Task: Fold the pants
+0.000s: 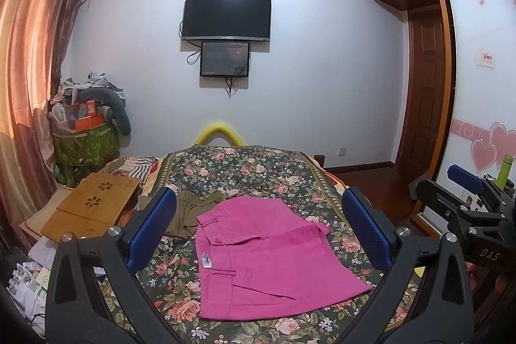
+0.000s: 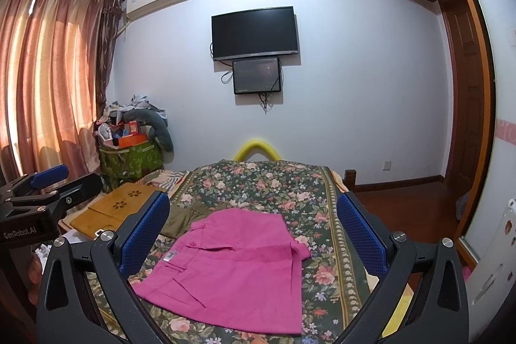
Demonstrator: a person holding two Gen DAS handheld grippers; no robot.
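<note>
Pink pants (image 1: 264, 257) lie folded flat on the floral bed cover (image 1: 245, 173), waistband to the left. They also show in the right wrist view (image 2: 232, 273). My left gripper (image 1: 258, 224) is open and empty, held above the pants with its blue pads wide apart. My right gripper (image 2: 254, 231) is open and empty, also above the pants. The right gripper shows at the right edge of the left wrist view (image 1: 467, 192), and the left gripper at the left edge of the right wrist view (image 2: 42, 182).
An olive garment (image 1: 190, 211) lies just behind the pants. A wooden lap tray (image 1: 93, 205) sits at the bed's left. A full green basket (image 1: 84, 144) stands by the curtain. The wardrobe (image 1: 477, 86) is at the right.
</note>
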